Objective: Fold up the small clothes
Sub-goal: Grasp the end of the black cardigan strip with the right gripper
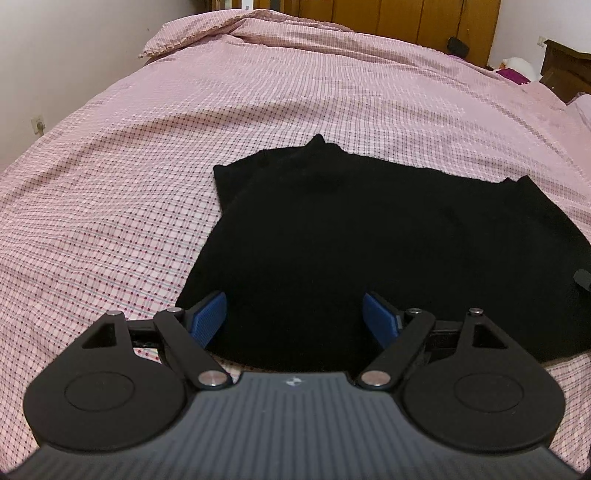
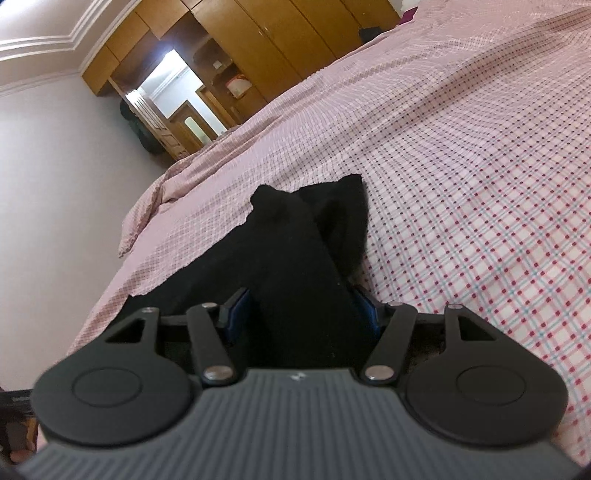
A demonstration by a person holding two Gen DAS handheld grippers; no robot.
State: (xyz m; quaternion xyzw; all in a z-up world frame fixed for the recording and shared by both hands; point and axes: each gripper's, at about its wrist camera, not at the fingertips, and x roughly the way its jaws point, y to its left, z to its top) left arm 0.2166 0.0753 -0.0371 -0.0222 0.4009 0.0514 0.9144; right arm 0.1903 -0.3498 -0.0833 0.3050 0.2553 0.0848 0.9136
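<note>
Bedding in pink check, a quilt (image 1: 258, 110), fills the left wrist view, and a black garment (image 1: 332, 240) is laid flat on it, spread wide toward the right. The left gripper (image 1: 294, 319) is seen over the garment's near edge with its jaws held wide apart; its blue pads (image 1: 208, 317) stand clear of each other and nothing is pinched between them, though the cloth lies beneath the gap. A pillow (image 1: 192, 35) is seen at the far end of the bed, with a wooden wardrobe (image 1: 388, 18) behind it. From the right wrist view, the garment (image 2: 295, 258) is seen as a raised fold running away from the camera over the quilt (image 2: 461, 166). The right gripper (image 2: 301, 314) is closed partway on this fold: thick black cloth fills the space between its jaws, and the pads (image 2: 238, 314) are pressed against it on both sides. Beyond the bed, the wardrobe (image 2: 258, 48) and a lit doorway (image 2: 173, 92) are seen.
</note>
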